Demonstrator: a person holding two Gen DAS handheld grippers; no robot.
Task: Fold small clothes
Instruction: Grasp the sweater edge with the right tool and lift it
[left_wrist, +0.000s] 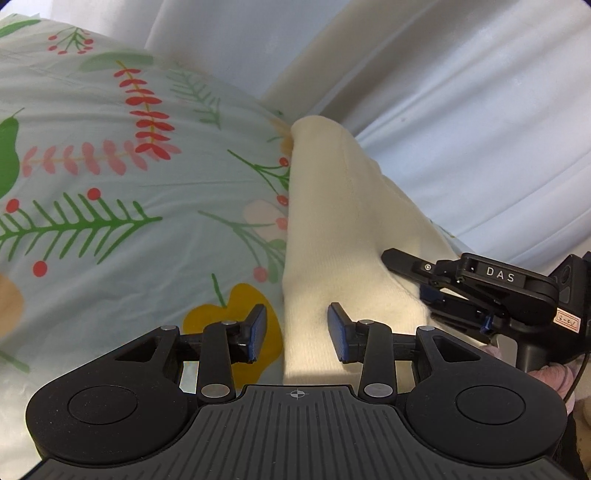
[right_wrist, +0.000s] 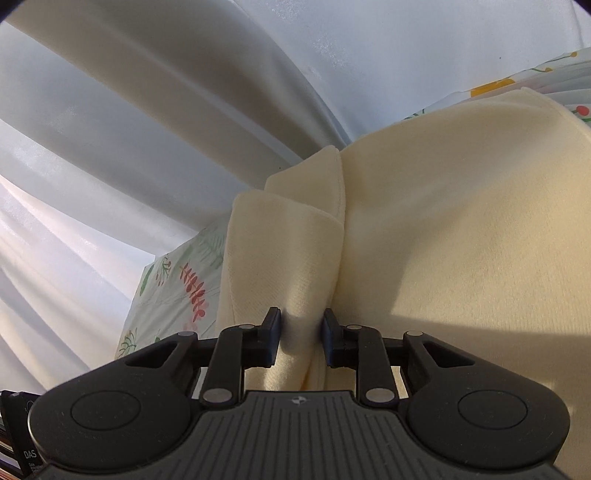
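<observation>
Right wrist: jaws pinch cream garment (right_wrist: 443, 240) fold.

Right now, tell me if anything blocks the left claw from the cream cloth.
Nothing visible does. The left claw stands open right over the cloth's near edge, with only the floral sheet beneath. The right claw pinches a fold of the same cloth off to the side, clear of that path.

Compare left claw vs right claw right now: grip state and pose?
The left claw stands open, pads clear of the cream garment; the right claw pinches a bunched fold of it. The left straddles the garment's edge over the floral sheet; the right sits on the cloth. Both angle downward.
</observation>
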